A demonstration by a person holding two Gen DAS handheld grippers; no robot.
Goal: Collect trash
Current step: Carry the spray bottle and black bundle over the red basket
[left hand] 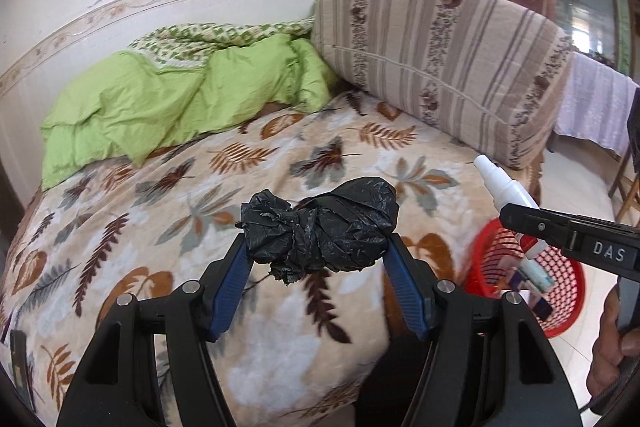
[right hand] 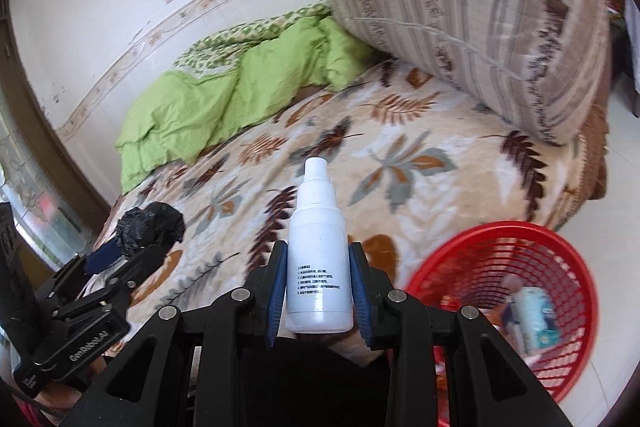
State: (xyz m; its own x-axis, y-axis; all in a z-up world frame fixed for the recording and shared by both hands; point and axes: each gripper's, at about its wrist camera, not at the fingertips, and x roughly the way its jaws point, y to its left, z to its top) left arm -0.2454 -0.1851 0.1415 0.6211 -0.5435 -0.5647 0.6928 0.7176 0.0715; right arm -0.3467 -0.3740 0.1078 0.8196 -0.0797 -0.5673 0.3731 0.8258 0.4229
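My left gripper is shut on a crumpled black plastic bag and holds it above the leaf-patterned bed. The same gripper and the black bag show at the left of the right wrist view. My right gripper is shut on a white spray bottle, nozzle pointing away, above the bed's edge. In the left wrist view the bottle and the right gripper sit above a red mesh basket. The basket stands on the floor and holds some packaging.
The bed carries a leaf-patterned blanket, a green quilt by the wall and a large striped cushion at the right. Pale tiled floor lies right of the bed. A table with a pale cloth stands further right.
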